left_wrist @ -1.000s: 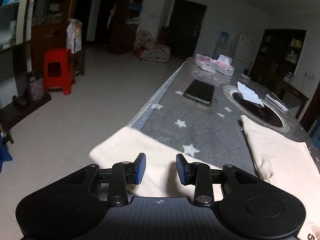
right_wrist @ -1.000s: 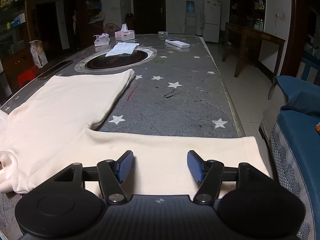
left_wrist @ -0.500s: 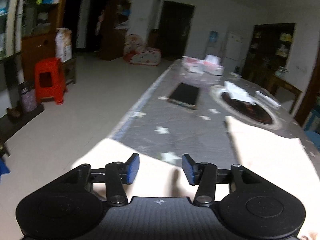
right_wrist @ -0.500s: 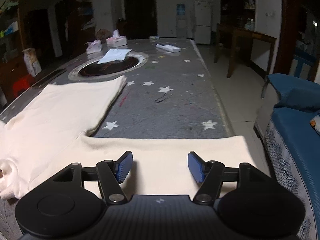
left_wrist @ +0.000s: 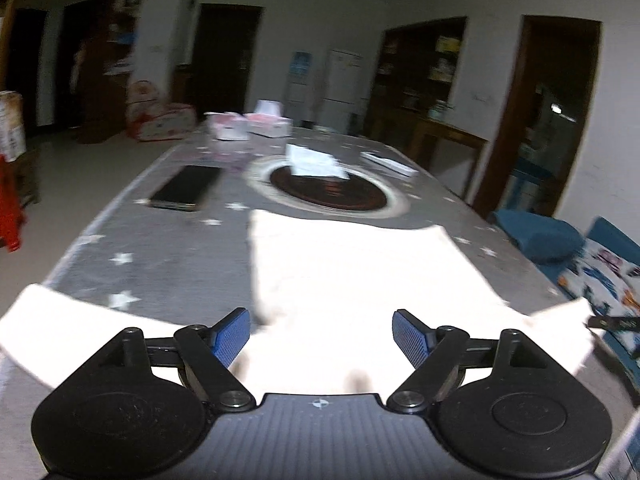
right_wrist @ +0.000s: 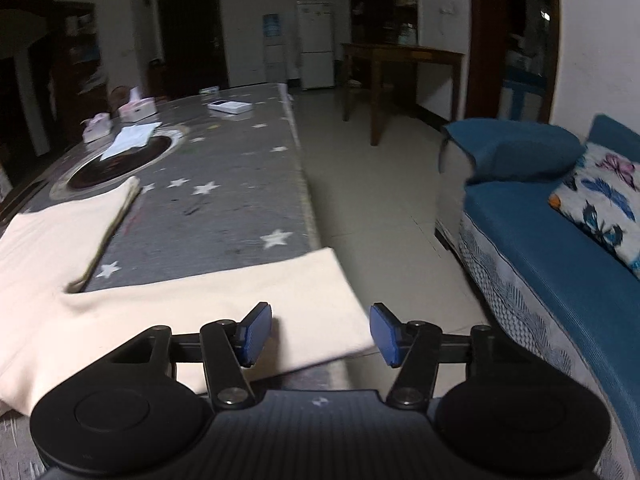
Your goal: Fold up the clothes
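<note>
Cream garment (left_wrist: 360, 280) spread on starry table (right_wrist: 240, 200), left tool (left_wrist: 321, 336) released, right tool (right_wrist: 320, 334) released (over sleeve end)

Left gripper (left_wrist: 321, 334): matte black body with a ribbed, finely grooved central plate bearing a small pale round mark at its front edge. Two large rounded housings flank the plate, each with a shallow embossed disc on top. Black angled link arms run forward from silver pivot screws to the fingers (left_wrist: 231, 336), which carry blue pads with a fine knurled texture.

Right gripper (right_wrist: 320, 334): identical construction, with a ribbed black plate carrying a small pale mark, twin rounded housings with embossed discs, black link arms on silver pivot screws, and blue textured pads on its fingers (right_wrist: 253, 334). Triangular cut-outs show in the outer brackets.
</note>
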A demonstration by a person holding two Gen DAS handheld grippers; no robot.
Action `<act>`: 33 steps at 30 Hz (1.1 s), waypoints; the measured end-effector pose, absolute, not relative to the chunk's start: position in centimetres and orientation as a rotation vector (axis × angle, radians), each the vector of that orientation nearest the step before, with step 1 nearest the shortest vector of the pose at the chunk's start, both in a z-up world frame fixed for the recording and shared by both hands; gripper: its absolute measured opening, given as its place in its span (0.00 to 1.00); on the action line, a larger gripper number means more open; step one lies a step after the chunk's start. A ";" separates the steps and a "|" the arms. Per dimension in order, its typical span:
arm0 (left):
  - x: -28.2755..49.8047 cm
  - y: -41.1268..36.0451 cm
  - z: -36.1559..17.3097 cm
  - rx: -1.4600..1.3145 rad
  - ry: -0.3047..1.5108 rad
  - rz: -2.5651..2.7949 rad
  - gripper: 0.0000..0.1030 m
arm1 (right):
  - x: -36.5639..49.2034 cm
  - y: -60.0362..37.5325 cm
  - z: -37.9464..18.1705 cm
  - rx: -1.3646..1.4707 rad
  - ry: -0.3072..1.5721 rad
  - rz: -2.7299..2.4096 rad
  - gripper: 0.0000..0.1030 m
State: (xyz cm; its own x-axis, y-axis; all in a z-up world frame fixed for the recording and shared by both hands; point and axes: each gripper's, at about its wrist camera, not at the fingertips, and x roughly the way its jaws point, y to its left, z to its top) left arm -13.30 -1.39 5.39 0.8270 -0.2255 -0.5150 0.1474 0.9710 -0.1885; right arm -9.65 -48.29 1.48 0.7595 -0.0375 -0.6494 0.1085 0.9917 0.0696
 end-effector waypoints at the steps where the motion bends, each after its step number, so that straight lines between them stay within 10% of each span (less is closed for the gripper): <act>1: -13.3 -2.0 5.3 -0.137 0.566 -0.215 0.78 | -9.7 -48.6 1.3 0.122 0.708 -0.085 0.53; 7: -13.1 -5.0 4.6 -0.109 0.596 -0.299 0.78 | -10.3 -50.5 0.6 0.240 0.717 -0.093 0.51; 16: -13.5 -8.1 4.3 -0.081 0.620 -0.387 0.79 | -10.9 -50.5 1.3 0.246 0.675 -0.068 0.09; 33: -14.9 -10.2 3.6 -0.025 0.628 -0.490 0.79 | -10.5 -43.9 12.0 0.238 0.503 0.264 0.07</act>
State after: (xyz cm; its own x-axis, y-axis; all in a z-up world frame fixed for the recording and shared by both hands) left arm -14.94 -10.25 3.62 0.6988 -0.4474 -0.5582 0.4327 0.8857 -0.1682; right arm -10.50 -43.90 12.00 0.8439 0.3056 -0.4410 -0.1897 0.9388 0.2875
